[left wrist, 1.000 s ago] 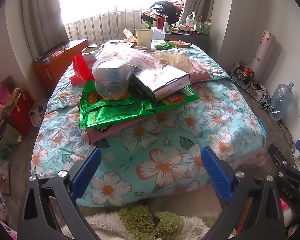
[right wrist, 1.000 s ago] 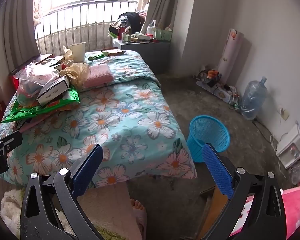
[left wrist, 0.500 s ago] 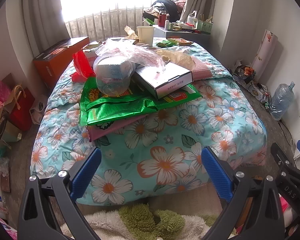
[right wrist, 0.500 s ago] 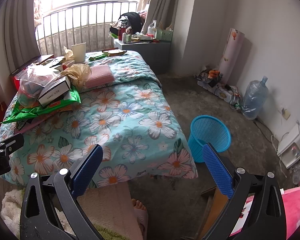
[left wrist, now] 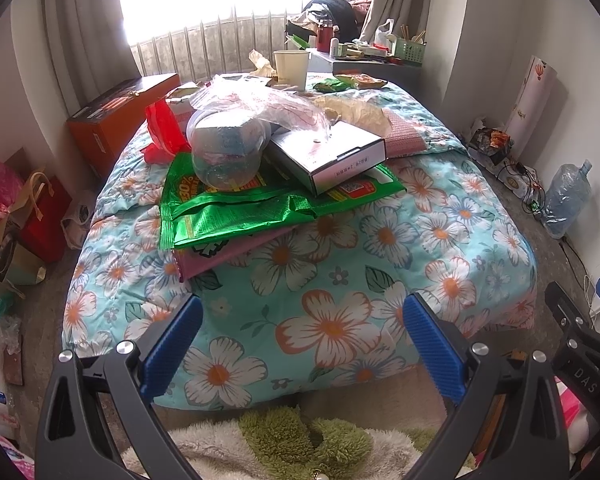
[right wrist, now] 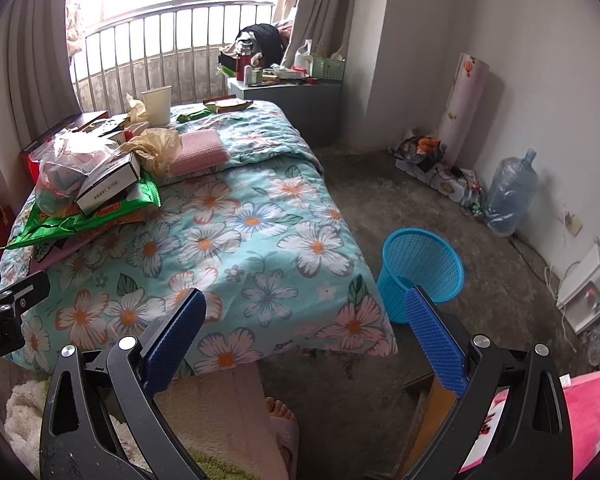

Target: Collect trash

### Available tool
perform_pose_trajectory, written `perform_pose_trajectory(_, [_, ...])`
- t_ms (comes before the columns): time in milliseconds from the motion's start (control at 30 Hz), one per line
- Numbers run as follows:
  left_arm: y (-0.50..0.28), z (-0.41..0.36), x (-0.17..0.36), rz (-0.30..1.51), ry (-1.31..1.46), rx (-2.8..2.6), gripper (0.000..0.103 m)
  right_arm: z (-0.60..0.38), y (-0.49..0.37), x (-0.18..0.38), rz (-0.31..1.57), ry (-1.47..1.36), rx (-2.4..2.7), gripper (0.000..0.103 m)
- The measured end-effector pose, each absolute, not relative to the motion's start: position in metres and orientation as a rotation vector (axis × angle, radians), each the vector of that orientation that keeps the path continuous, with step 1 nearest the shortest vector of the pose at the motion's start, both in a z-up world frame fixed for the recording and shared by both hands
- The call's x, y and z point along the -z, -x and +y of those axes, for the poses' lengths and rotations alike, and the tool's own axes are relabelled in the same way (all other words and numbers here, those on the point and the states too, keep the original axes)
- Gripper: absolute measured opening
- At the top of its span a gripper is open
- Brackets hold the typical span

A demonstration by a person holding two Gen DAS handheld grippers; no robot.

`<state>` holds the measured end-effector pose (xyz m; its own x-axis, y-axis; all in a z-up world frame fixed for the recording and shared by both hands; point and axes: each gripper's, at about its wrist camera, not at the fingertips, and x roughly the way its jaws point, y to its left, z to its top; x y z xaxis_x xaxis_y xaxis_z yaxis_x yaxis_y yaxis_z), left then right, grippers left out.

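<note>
1. While hovering at the foot of the bed (left wrist: 440, 236), left gripper (left wrist: 302, 332) gaping, gripping nothing.
2. Right gripper (right wrist: 304, 326) likewise spread, unladen.
3. Trash pile (left wrist: 260, 160) heaped on bed; basket (right wrist: 422, 270) beside bed.

"30%" reads on the crinkled green foil bag (left wrist: 236, 208); "DAS" on the black right gripper body (left wrist: 584, 372).
</note>
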<state>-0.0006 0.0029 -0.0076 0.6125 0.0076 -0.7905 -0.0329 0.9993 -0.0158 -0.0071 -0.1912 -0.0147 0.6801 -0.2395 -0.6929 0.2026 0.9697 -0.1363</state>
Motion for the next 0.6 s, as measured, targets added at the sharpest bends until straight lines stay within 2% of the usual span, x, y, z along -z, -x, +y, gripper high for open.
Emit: perform_pose_trajectory(600, [0.0053,0.0104,0.0123,0.917,0.029,-0.028,0.098,-0.1863,0.0050,0.0176,0.787,0.044,0.247,0.095])
